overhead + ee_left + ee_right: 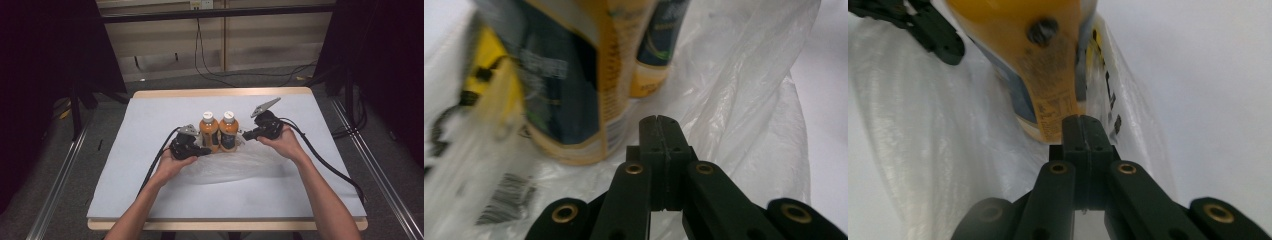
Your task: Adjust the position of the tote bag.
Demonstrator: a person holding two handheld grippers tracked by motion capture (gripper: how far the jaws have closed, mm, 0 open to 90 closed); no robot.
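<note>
Two orange drink bottles, one to the left (209, 132) and one to the right (228, 131), stand upright side by side at mid-table on a clear plastic bag (235, 162). My left gripper (206, 150) lies low beside the left bottle's base, jaws shut with nothing seen between them. In the left gripper view its shut tips (658, 120) sit over the bag (744, 100), close to the near bottle (569, 75). My right gripper (245, 134) points at the right bottle from the right, also shut. In its own view the tips (1083, 120) almost meet the bottle (1048, 60).
A white sheet (150, 120) covers the wooden table (220, 92). Both grippers' cables trail off toward the table's sides. The left gripper's arm (923, 25) crosses the top left of the right gripper view. Dark stands and floor cables lie beyond the table.
</note>
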